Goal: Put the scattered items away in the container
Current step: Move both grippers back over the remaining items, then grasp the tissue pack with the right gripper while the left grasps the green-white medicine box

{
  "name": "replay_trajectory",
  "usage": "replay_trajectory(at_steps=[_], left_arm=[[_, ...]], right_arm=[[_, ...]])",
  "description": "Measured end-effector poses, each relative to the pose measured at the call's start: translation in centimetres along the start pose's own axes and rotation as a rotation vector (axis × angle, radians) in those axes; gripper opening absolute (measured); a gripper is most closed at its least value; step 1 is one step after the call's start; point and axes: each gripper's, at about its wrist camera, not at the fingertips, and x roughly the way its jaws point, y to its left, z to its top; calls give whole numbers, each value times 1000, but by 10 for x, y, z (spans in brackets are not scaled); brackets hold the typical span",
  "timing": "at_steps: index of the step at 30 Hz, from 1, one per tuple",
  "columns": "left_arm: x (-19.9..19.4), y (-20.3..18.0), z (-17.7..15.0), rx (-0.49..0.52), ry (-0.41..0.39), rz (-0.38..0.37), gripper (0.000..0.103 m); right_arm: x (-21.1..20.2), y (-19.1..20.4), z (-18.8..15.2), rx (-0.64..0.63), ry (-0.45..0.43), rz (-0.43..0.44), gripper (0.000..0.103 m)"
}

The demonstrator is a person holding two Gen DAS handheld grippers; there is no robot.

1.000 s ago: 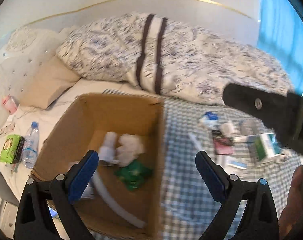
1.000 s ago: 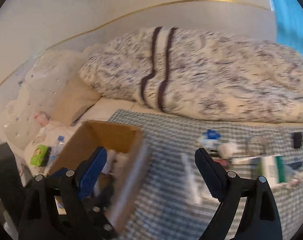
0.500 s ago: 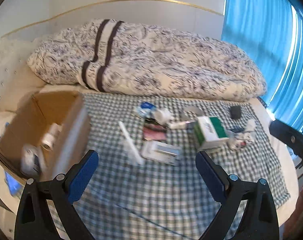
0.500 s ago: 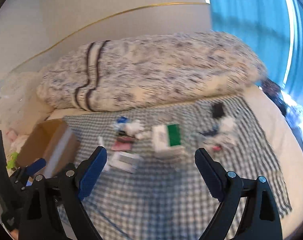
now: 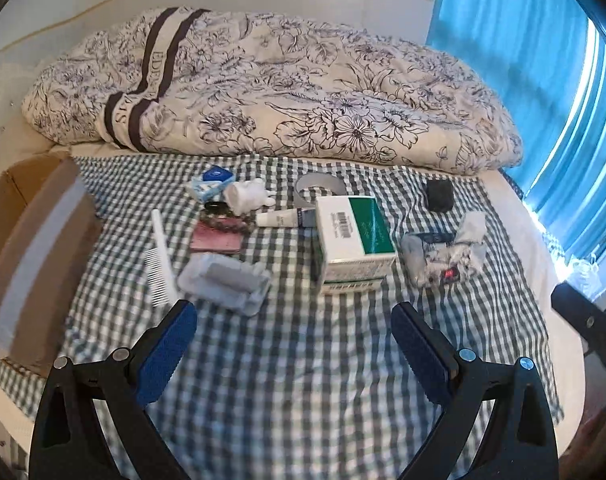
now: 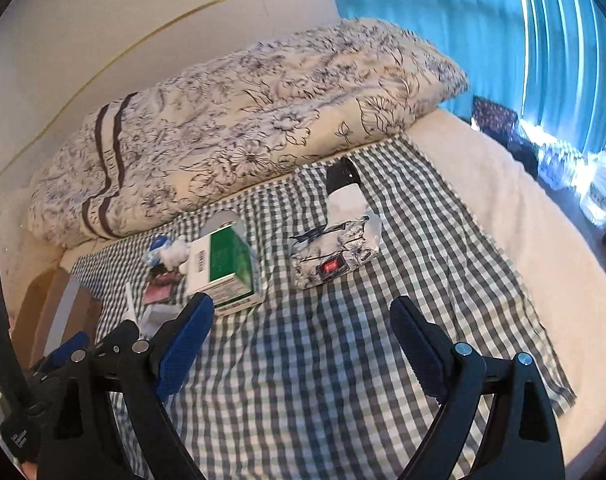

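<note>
From the left wrist view, the left tool [image 5: 293, 330] hovers spread wide and empty above the checked cloth [image 5: 287, 380] on the bed. The cardboard box [image 5: 35, 256], which is the container, stands at the far left edge of the cloth. The scattered items lie ahead: a white comb [image 5: 159, 260] nearest the box, a clear plastic tray [image 5: 225, 282] just beside it, a pink card [image 5: 217, 238], a white tube [image 5: 285, 218], a green-and-white carton [image 5: 353, 246] and a crumpled wrapper bundle [image 5: 443, 254]. The step in hand looks like choosing the next pick. The comb or tray suits this tool best, being close to the box; I would straddle the comb's spine across its width, pressing lightly into the soft cloth.

From the right wrist view, the right tool [image 6: 301, 330] is likewise spread and holds nothing. The wrapper bundle [image 6: 335, 254] sits straight ahead, the carton [image 6: 223, 270] to its left, and a black-capped bottle [image 6: 345, 188] beyond. The left tool shows at lower left, close beside it, so the two could collide if both reach for the carton. The folded floral duvet [image 6: 231, 140] borders the far side and blocks nothing.
</note>
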Motion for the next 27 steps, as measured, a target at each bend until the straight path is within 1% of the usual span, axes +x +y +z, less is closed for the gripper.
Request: replay_trajectory(at_steps=[3,6,9,12,13,16,18,21,24,25,26,27], left_arm=[[28,-13,9,-7,16,4,100],[63,-24,19,-17,48,14,100],[98,-33,26,-32,90,20,100],[128,-42,31,-22,108,39,101],[133,-43,33,-26,97,31,103],[141,-43,39,-45,47,21,103],[143,-45,41,-33,44,14,103],[140,-46,41,-31,40,13,103],[138,-50,41,-11,52,-12,103],[141,-54,42,18,52,8,103],[146,-59,41,52,53,48,103],[153,-62,41,83,61,89,103]], right_arm=[[29,-11,9,18,31,-1,90],[61,-22,18,50,70,6,90],[88,-29,23,65,97,-17,90],[118,-36,29,76,128,-32,90],[126,-39,31,85,137,-36,90],[153,-48,33,127,171,-29,90],[169,-51,33,153,194,-30,90],[190,-52,33,201,214,2,90],[205,-48,30,218,231,12,90],[210,-46,29,215,232,5,90],[212,-45,27,210,229,-10,89],[213,-44,26,203,225,-22,86]])
